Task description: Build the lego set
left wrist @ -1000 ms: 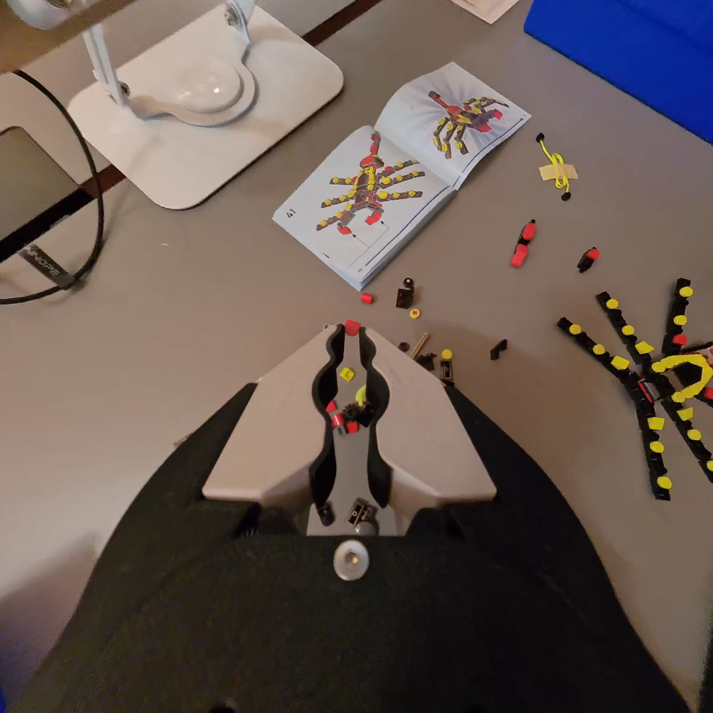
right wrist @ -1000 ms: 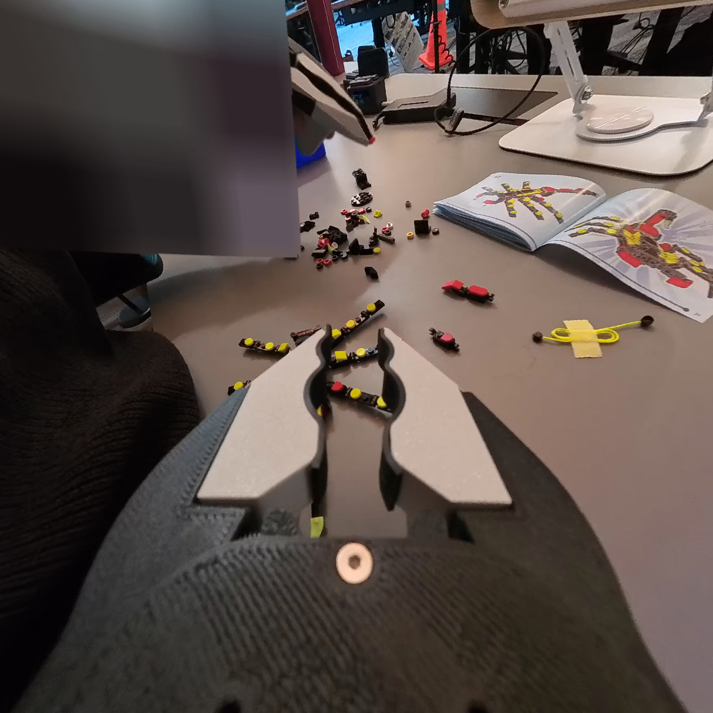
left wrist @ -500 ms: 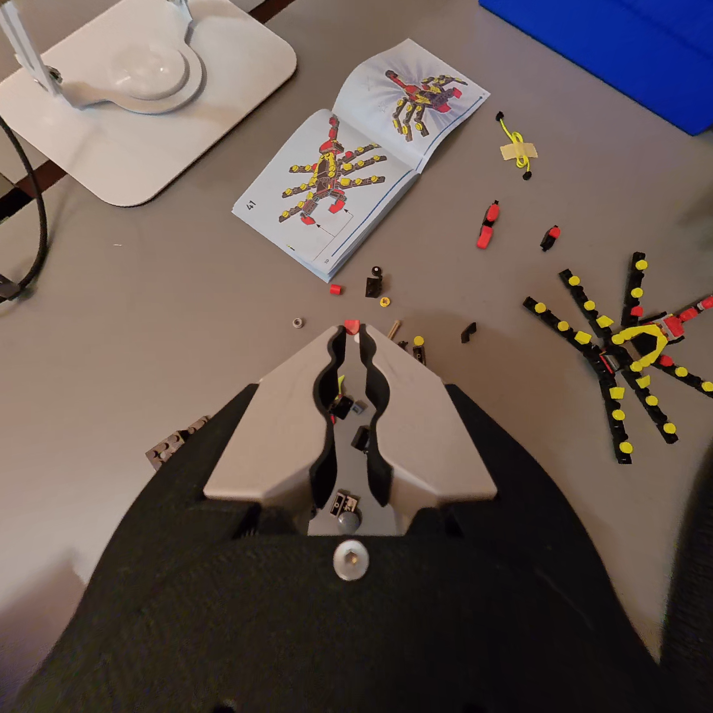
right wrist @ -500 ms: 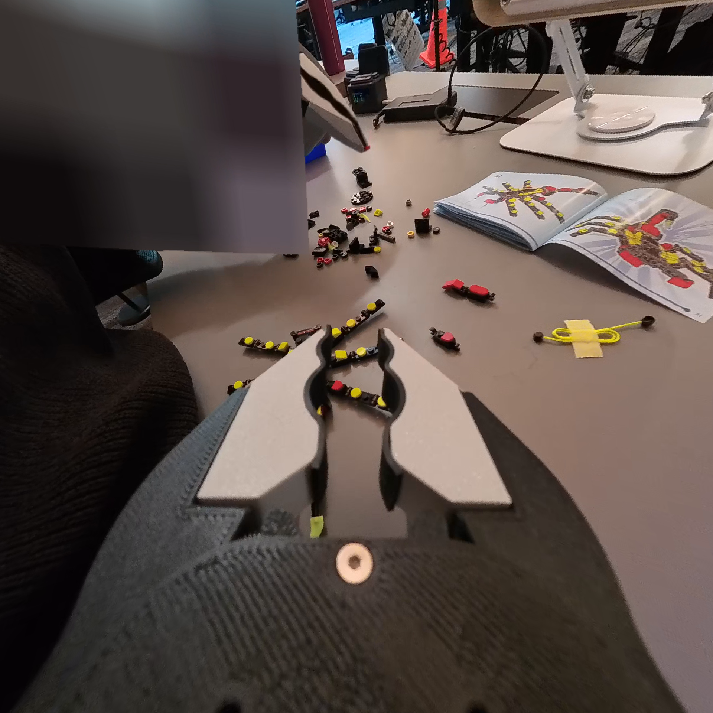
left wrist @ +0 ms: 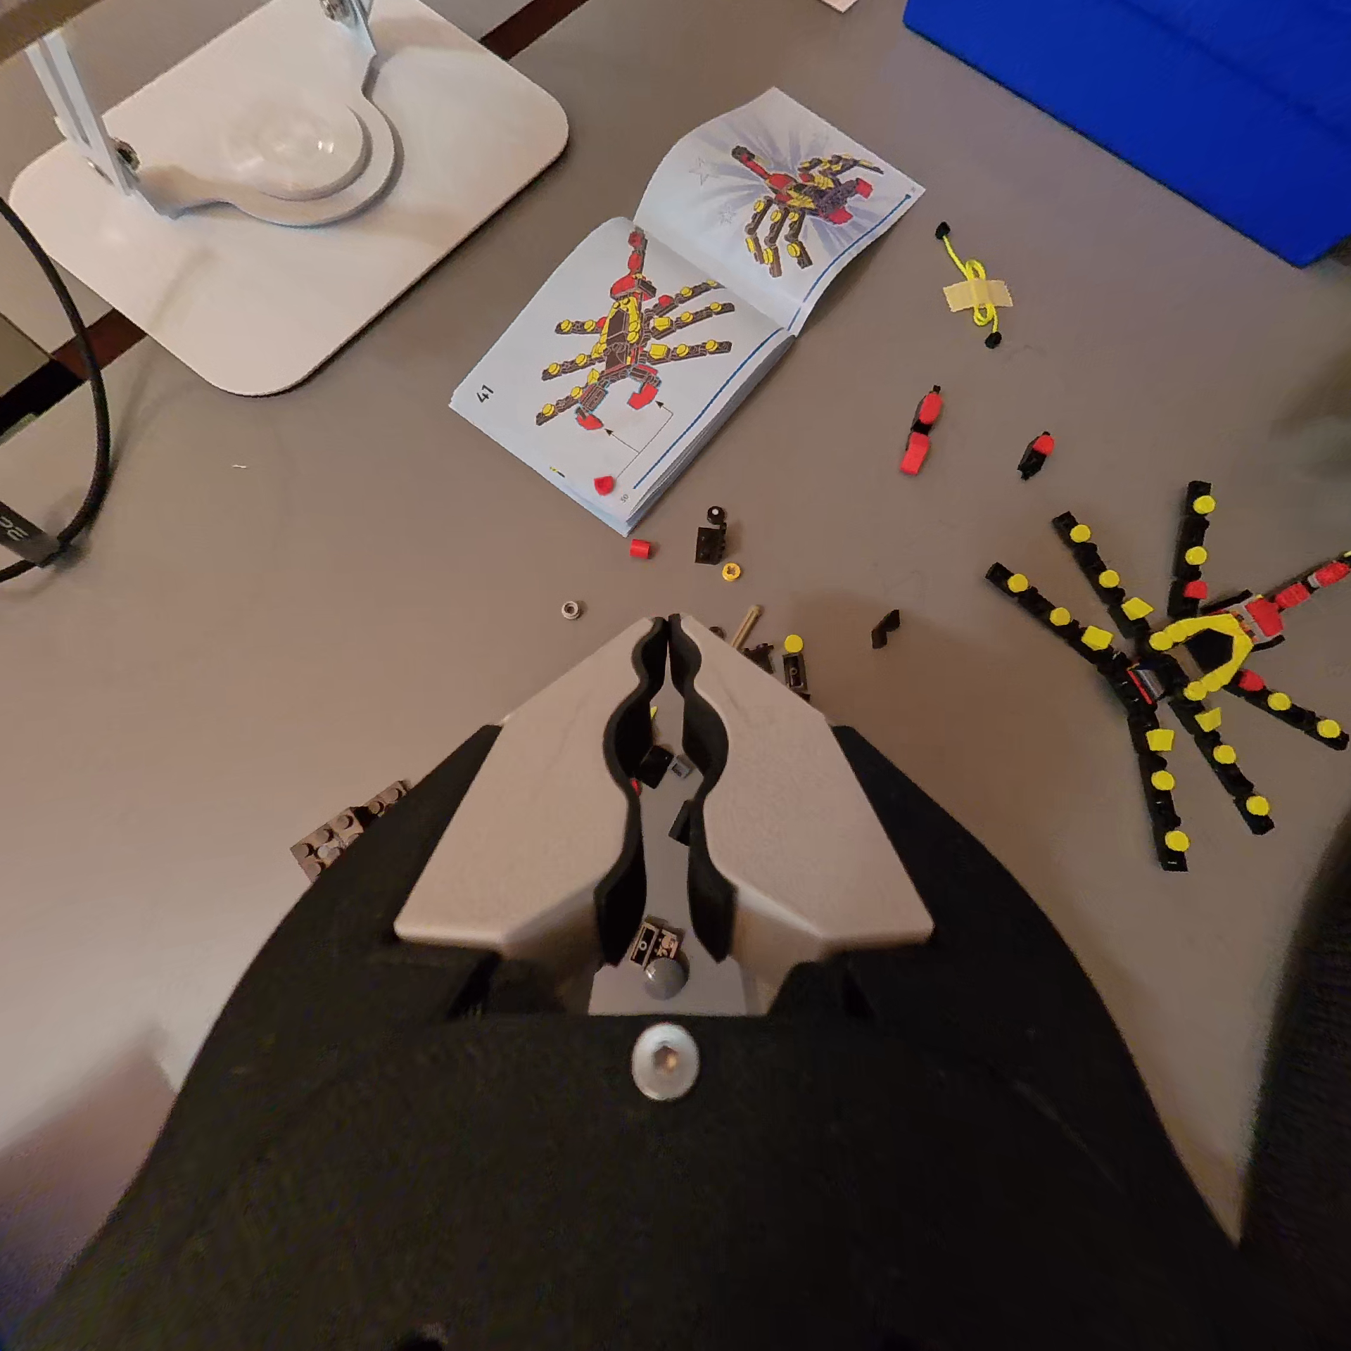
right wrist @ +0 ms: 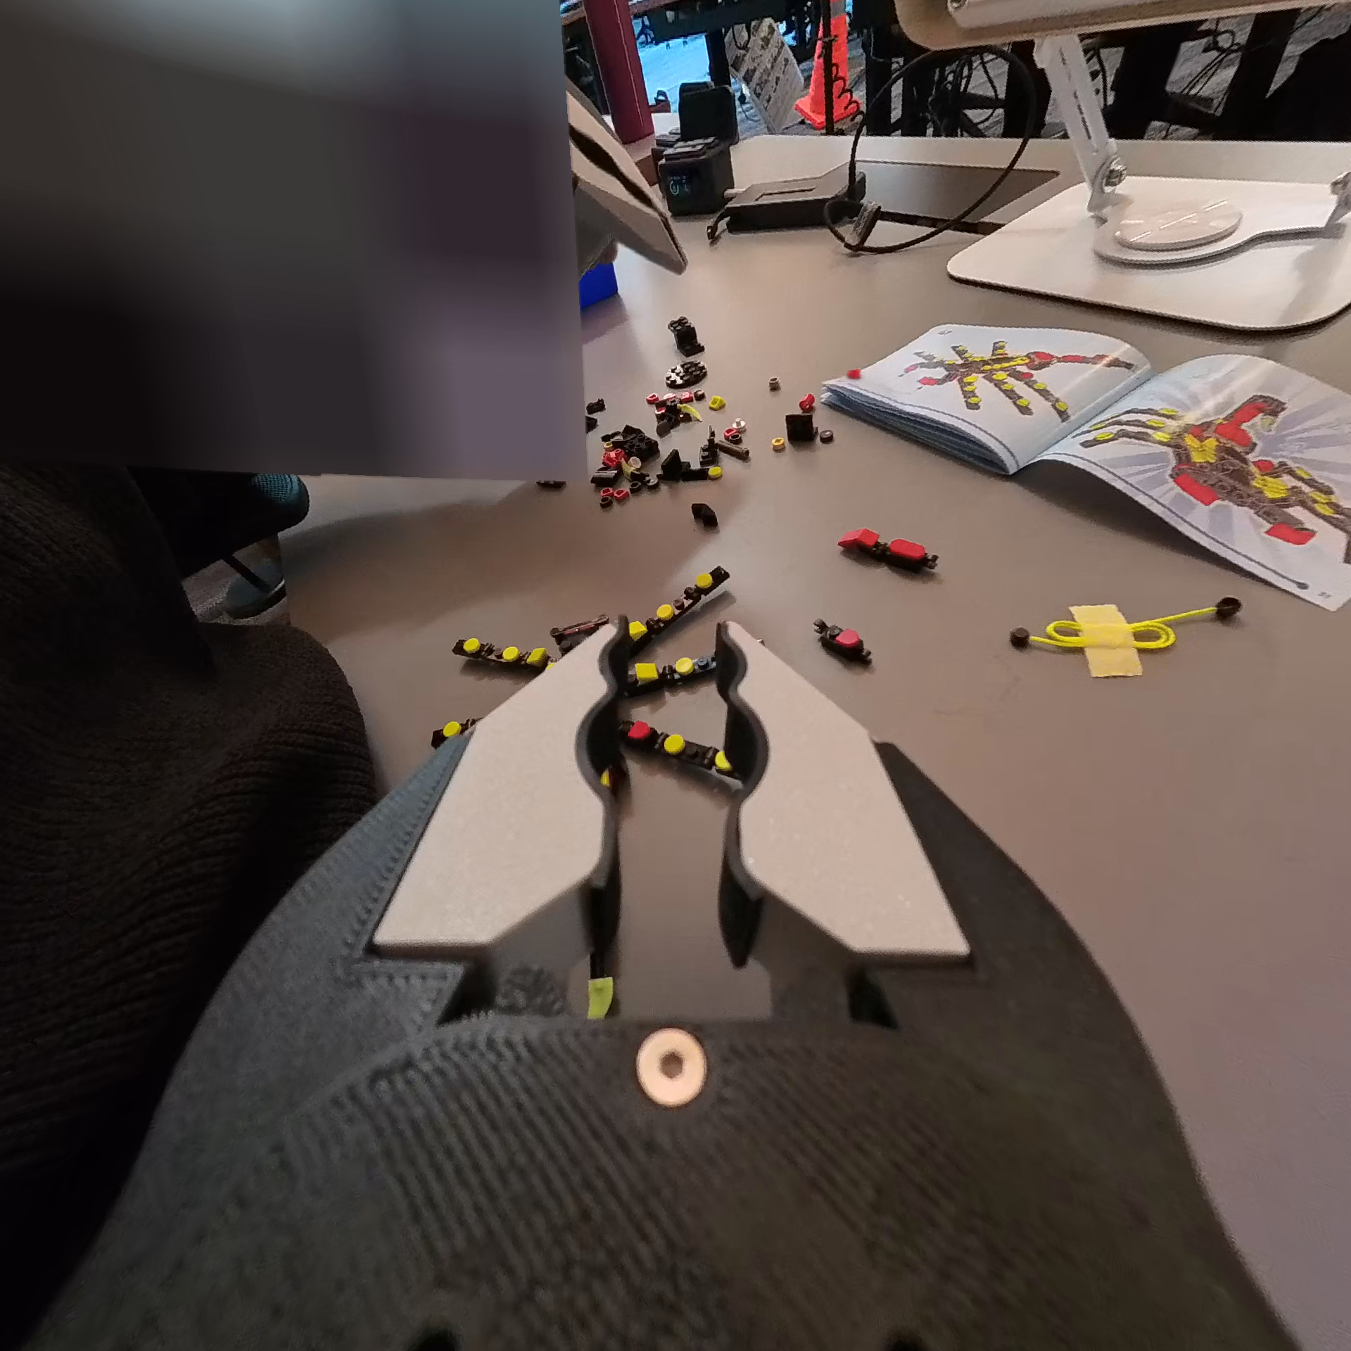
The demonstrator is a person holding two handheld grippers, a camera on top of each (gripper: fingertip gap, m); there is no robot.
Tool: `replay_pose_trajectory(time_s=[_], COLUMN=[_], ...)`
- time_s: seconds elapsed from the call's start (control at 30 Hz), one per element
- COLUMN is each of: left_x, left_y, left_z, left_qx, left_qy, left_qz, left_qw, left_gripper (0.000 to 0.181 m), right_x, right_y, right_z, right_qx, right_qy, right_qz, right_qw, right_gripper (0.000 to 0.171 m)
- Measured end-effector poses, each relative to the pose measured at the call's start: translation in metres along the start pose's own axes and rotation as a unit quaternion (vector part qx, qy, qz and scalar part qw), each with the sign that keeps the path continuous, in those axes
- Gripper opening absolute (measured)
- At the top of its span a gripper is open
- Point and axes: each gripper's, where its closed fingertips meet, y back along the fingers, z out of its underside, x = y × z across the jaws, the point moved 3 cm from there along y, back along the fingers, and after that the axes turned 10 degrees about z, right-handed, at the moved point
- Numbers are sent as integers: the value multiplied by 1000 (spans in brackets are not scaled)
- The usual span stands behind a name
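Though half-hidden by right gripper point(right wrist: 669, 636) — lego model point(right wrist: 658, 661).

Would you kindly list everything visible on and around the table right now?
instruction booklet: one, pale blue, open, table centre
small red piece: one, lying on the booklet's corner
scorpion model: one, black, yellow, red, partly built, right side
loose pieces: many, black, red, yellow, scattered
red-and-black subassemblies: two, beside the booklet
yellow cord: one, taped
stand base: one, white, far left
blue bin: one, far right
table: grey
left gripper: fingers closed, empty
right gripper: fingers apart, over the model
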Motion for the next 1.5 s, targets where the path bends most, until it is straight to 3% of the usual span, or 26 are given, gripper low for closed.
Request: replay_pose_trajectory(time_s=[0.4,0.63,0.97,1.17,1.5], left_x=[-16,-42,-51,-47,-42], left_y=[-37,-85,-103,-104,-101], left_z=[3,-8,-13,-12,-15], left_qx=[-6,-9,-14,-17,-14], left_qy=[3,58,77,68,57], left_qz=[-11,3,5,13,13], left_qw=[1000,998,997,997,998], left_gripper=[0,32,19,0,0], right_x=[2,1,3,4,4], right_y=[-2,-1,-3,-2,-2], right_z=[1,1,2,2,2], right_qx=[-3,-2,-5,-4,-3], right_qy=[-4,6,0,-4,-4], right_qz=[0,5,4,3,3], right_qw=[1000,1000,1000,1000,1000], right_gripper=[21,21,21,21,21])
